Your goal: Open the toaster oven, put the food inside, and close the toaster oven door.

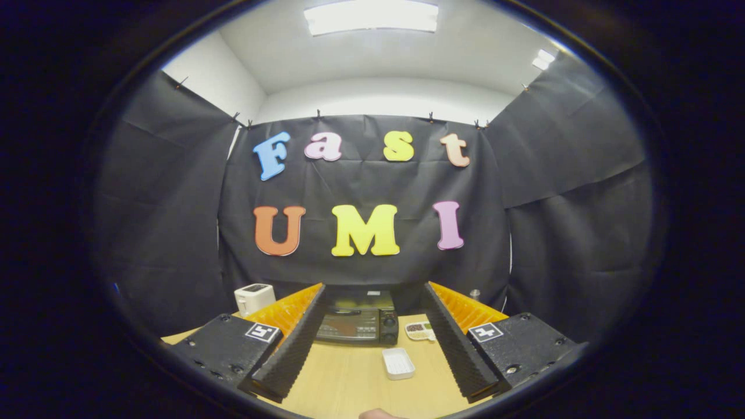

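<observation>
A black toaster oven [361, 323] stands at the back of the wooden table [349, 378], its glass door shut, seen between and beyond my fingers. A small tray of food [420, 331] lies just right of the oven, close to the right finger. A white rectangular dish [398, 363] sits on the table nearer to me, between the fingers and toward the right one. My gripper [373, 343] is held well back from the oven, open wide, with nothing between its fingers.
A white toaster [254, 298] stands at the back left of the table, beyond the left finger. A small metal cylinder [475, 294] stands at the back right. A fingertip of a person's hand [378, 414] shows at the table's near edge.
</observation>
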A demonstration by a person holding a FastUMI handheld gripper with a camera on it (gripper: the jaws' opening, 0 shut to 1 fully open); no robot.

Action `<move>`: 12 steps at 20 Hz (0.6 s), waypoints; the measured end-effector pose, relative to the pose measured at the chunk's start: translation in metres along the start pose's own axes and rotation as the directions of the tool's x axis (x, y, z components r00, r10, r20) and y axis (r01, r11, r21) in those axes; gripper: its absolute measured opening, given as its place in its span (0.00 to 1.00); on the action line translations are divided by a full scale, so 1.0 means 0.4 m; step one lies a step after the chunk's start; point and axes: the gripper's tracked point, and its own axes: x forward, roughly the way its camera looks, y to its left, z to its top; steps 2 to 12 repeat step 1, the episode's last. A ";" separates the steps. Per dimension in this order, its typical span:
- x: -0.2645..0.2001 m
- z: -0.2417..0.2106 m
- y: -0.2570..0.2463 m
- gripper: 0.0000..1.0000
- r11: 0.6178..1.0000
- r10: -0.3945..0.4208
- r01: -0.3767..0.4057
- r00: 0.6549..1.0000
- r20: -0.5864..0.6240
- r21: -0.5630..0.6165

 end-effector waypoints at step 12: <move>0.000 0.000 -0.002 1.00 1.000 -0.002 0.002 1.000 0.004 0.001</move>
